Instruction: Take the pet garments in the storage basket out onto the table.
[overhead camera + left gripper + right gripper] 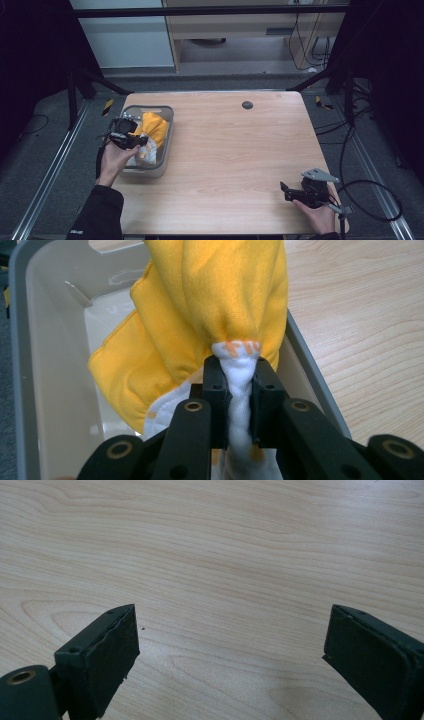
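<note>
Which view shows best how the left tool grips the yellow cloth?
The left gripper view: the left tool pinches the yellow cloth by its white side, over the grey bin. The high view shows the cloth small, behind the hand.

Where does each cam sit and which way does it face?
High view: above the person's side, facing forward and down on the table; forearms, both hand-held grippers.
Left gripper view: on the left hand-held gripper, facing the yellow cloth it pinches over the grey bin.
Right gripper view: on the right hand-held gripper, jaws apart, facing bare table.
Shared: high and left views show cloth and bin.
</note>
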Available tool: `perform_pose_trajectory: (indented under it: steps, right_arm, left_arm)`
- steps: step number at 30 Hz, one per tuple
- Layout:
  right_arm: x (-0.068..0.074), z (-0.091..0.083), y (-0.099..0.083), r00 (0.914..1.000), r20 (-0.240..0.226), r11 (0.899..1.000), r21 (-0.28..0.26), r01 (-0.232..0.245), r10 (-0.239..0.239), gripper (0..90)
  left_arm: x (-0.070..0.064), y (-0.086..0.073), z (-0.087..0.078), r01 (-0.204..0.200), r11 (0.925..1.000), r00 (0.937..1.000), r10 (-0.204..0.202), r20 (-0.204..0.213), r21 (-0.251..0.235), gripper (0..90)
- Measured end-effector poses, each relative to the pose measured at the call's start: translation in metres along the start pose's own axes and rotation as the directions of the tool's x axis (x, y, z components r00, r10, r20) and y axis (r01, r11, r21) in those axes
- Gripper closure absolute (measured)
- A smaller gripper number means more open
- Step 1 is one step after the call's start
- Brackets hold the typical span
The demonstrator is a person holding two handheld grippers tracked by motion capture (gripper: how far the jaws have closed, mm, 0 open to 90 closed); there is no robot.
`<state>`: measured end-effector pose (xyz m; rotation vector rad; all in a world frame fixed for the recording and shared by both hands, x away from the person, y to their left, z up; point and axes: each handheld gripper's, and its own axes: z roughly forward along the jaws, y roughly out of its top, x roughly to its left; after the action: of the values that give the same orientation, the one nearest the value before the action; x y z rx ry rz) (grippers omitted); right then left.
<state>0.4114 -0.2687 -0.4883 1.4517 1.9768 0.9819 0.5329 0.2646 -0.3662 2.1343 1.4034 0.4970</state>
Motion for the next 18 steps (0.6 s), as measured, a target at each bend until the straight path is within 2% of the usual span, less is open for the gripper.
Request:
perform_pose_trajectory:
  steps: [18]
  right_arm:
    - [0.0,0.0,0.0,1.0,0.0,1.0,-0.001,0.001,-0.001,7.4]
  left_arm:
    - [0.002,0.004,-0.017,0.001,0.9994,1.0,-0.001,0.008,-0.035,80.1]
